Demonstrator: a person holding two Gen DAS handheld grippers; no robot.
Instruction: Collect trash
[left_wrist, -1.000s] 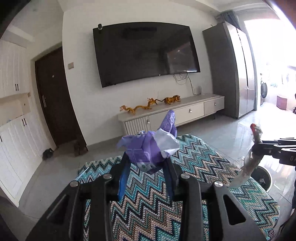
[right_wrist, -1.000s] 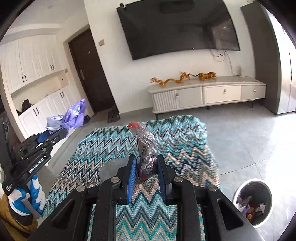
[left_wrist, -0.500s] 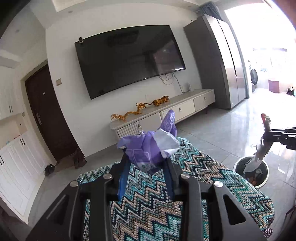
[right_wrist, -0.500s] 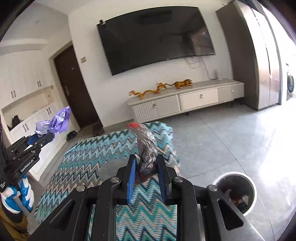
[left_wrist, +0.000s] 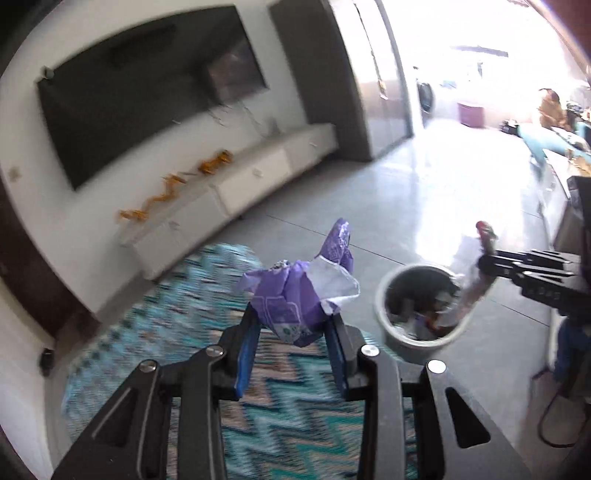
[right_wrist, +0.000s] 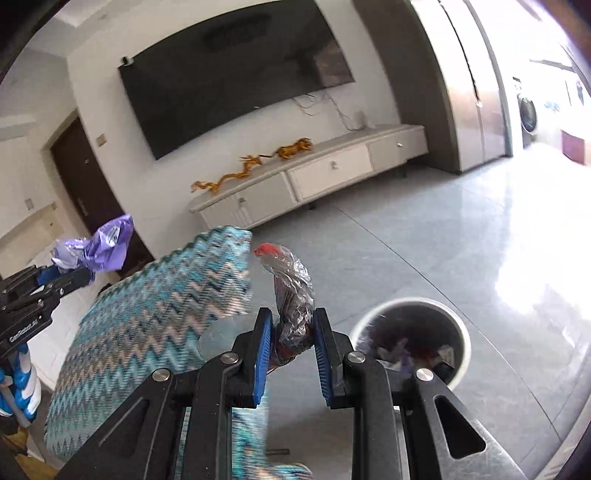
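Left gripper (left_wrist: 291, 347) clamps crumpled purple wrapper (left_wrist: 295, 299). Right gripper (right_wrist: 291, 350) pinches clear plastic wrapper (right_wrist: 291, 295), seemingly above bin (right_wrist: 463, 332) holding trash, beside zigzag rug (right_wrist: 147, 314).

Strong daylight floods in from the far right, blowing the doorway out to white in both views and throwing a hard glare patch on the glossy floor (right_wrist: 524, 280). The left wrist view is smeared by motion blur: the television (left_wrist: 147, 107) and zigzag rug (left_wrist: 207, 295) are soft. The right wrist view is sharper. Fisheye bending curves walls, with dark vignetted corners.
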